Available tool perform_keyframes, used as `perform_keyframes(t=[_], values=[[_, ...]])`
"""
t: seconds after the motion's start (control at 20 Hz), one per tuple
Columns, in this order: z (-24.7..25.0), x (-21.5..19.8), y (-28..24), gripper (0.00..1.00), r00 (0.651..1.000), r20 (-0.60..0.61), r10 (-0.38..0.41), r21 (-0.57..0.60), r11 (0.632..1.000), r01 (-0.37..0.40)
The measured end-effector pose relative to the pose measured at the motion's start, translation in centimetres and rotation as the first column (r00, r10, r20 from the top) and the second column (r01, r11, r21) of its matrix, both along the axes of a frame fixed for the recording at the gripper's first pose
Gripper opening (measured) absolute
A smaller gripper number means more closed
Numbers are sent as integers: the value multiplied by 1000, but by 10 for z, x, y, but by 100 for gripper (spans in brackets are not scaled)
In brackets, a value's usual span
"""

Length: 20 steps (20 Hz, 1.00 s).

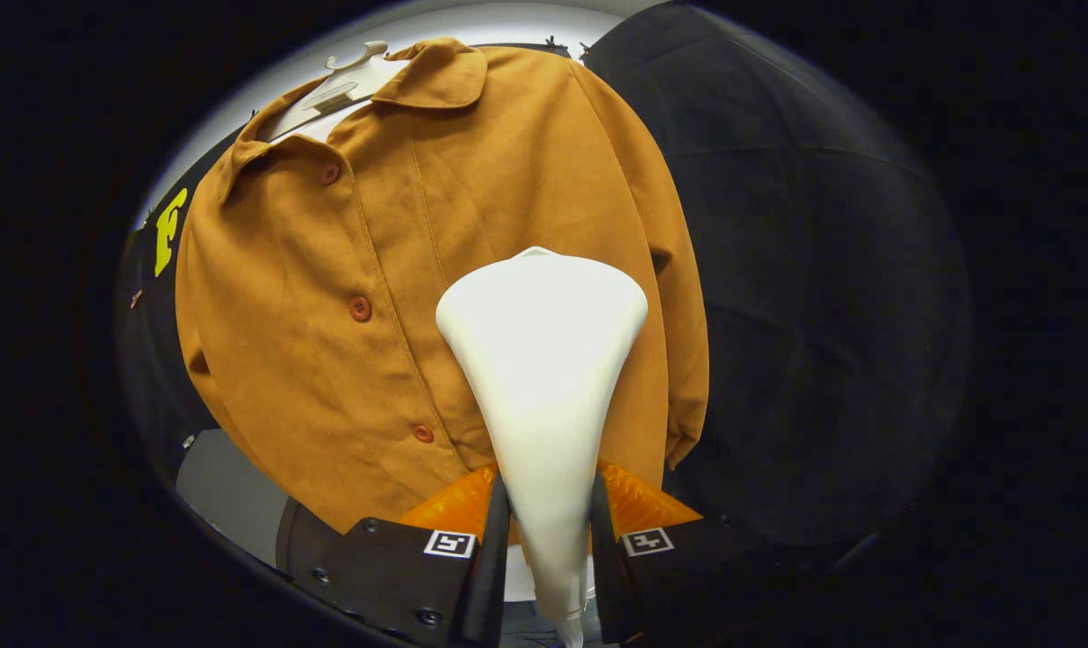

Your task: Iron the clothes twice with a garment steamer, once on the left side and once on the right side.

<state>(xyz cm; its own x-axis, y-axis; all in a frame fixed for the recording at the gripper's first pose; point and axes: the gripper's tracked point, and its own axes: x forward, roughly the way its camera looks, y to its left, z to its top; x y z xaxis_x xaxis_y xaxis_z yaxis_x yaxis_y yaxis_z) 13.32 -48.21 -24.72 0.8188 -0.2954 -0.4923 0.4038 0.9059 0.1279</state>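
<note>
The gripper [548, 531] points forward and slightly upward at the hanging garment, its two fingers closed in on the narrow neck of a white garment steamer [544, 378]. Both fingers press against the sides of that neck, so the opening between them is only as wide as the handle they hold. Each finger carries a small square marker near its tip.

From the fingers the steamer rises and flares out into a broad, rounded head that stands upright just ahead of the gripper. The head lies over the lower middle of a brown shirt [391, 270], beside the row of buttons [360, 309]; whether it touches the cloth I cannot tell.

The shirt hangs buttoned on a white hanger [341, 85], which shows at the open collar. One sleeve hangs down beside the steamer's head, its cuff level with the fingertips.

Behind the shirt is the booth's black cloth wall [804, 270], with a pale ceiling [472, 22] above the hanger.
</note>
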Motion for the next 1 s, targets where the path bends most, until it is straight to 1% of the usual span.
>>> perform_keyframes(t=[0.35,0.6,0.7,0.8,0.9,1.0], values=[[-51,-14,-4,44,994,-104,-40,22,999,43],[-84,-32,-6,45,980,-176,-89,79,991,105],[-93,-38,-9,45,975,-198,-106,77,989,123],[-99,-46,-8,44,968,-221,-120,68,988,138],[-94,-55,-6,45,965,-226,-133,68,986,152],[-74,-60,1,44,972,-186,-146,49,986,157]])
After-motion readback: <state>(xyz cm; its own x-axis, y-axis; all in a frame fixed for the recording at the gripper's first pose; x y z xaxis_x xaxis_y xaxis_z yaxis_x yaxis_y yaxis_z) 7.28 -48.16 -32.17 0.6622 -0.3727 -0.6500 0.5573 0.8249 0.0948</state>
